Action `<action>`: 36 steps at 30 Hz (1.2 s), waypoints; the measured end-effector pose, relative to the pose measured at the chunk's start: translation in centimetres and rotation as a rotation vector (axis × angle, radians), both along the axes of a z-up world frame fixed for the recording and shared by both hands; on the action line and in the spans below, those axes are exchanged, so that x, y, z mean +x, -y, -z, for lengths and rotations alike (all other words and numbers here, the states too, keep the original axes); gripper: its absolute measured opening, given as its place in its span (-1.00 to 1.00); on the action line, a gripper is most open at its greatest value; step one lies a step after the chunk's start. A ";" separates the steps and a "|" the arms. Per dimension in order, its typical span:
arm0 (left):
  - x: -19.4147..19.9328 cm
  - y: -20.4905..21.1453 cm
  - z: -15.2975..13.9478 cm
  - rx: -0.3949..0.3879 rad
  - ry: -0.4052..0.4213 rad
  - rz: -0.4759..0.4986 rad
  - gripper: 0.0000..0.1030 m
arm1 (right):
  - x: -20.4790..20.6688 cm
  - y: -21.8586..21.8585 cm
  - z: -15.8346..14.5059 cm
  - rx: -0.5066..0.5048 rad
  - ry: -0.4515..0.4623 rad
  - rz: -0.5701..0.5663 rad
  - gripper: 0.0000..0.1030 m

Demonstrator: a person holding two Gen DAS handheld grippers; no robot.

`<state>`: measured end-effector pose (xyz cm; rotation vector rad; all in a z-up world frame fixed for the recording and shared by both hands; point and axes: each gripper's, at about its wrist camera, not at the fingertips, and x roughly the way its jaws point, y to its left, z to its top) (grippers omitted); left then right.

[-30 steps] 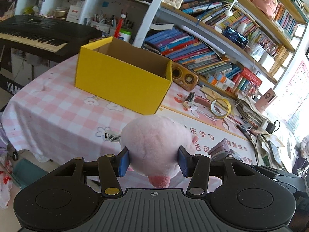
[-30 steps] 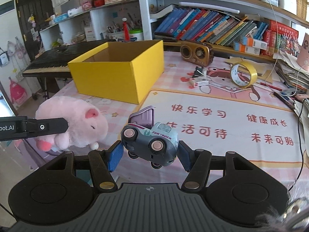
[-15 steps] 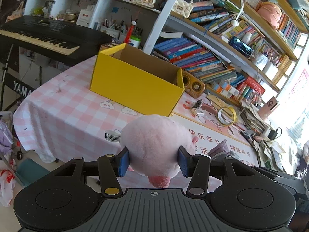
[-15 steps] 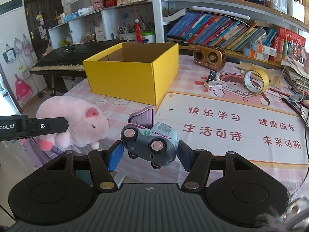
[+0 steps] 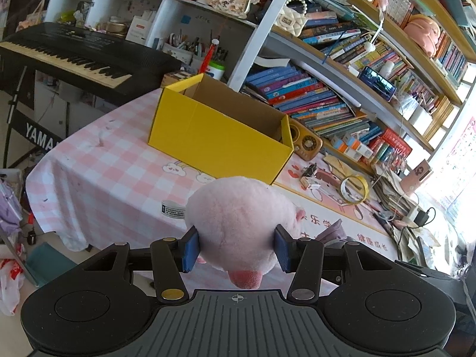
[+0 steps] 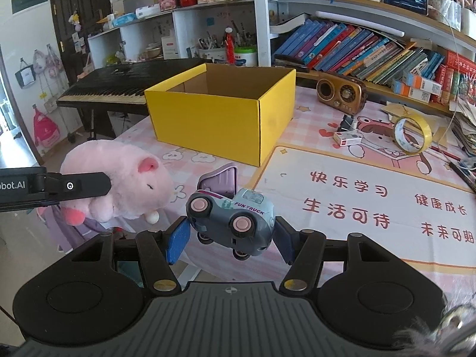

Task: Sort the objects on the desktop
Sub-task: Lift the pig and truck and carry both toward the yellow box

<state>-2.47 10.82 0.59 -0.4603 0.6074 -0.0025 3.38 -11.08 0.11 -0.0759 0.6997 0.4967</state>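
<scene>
Both tongs loaded, box ahead.

My left tongs are clamped on the pink plush pig; my right tongs are clamped on the toy truck. The open yellow box sits on the surface beyond both, well apart.

Pink plush pig, grey toy truck aloft; yellow box open.

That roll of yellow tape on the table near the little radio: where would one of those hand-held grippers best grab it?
Probably across the band of the yellow tape roll, one finger inside the hole and one outside. It stands tilted on its edge, so its upper arc is free; coming down from above looks easiest. The band is thin, and the papers behind it crowd any approach from the shelf side.
</scene>
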 end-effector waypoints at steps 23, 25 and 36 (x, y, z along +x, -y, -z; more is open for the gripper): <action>7.7 -1.4 -2.7 0.056 0.076 -0.061 -0.04 | 9.2 -1.9 -3.4 0.065 0.050 -0.075 0.13; 9.0 -1.6 -3.3 0.062 0.097 -0.067 -0.04 | 10.5 -2.1 -4.1 0.080 0.064 -0.084 0.13; 17.2 -2.2 -5.6 0.129 0.168 -0.102 -0.03 | 19.2 -3.4 -6.9 0.105 0.146 -0.132 0.13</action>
